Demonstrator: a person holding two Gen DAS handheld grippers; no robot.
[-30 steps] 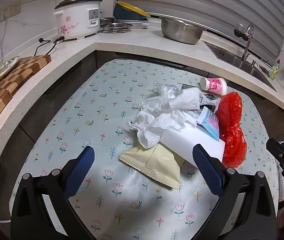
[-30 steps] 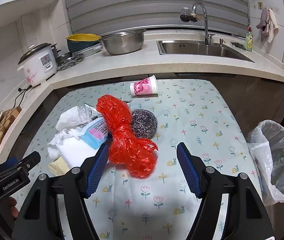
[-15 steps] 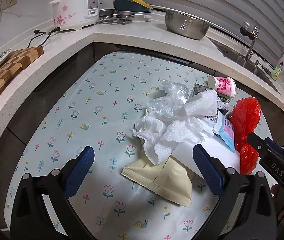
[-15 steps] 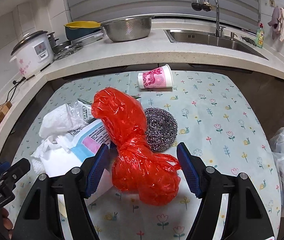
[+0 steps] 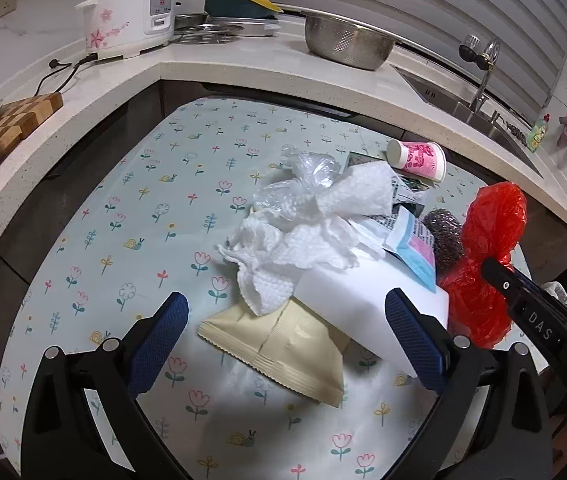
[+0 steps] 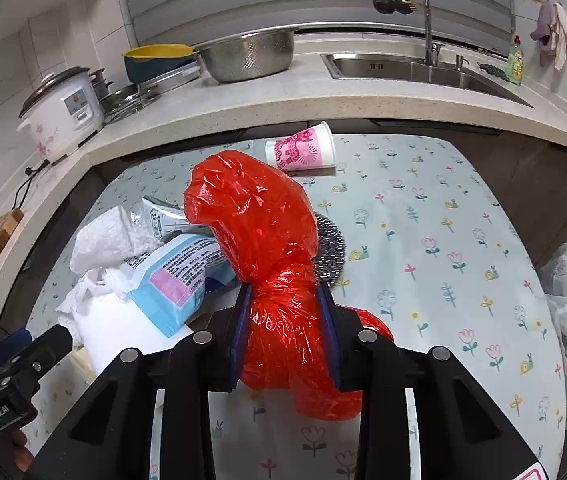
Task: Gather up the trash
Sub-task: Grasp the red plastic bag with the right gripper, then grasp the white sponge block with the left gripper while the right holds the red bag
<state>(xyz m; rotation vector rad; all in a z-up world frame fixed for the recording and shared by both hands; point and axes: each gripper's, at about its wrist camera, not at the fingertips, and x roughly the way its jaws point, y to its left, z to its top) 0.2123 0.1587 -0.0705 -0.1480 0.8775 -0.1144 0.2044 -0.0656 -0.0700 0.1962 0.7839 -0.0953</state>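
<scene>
R gripper (image 6: 285, 320) pinches red bag (image 6: 259, 216) mid-tabletop (image 6: 443, 216); steel scrubber (image 6: 329, 242) just behind, blue-pink packet (image 6: 175, 276) beside it. L gripper (image 5: 287, 332) spread wide over beige pouch (image 5: 283, 344), paper towels (image 5: 295, 240); pink cup (image 6: 303, 152) at far edge.

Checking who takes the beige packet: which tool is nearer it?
Left. The left tool hovers open right over the beige packet; the right tool grips the red bag beyond it.
</scene>
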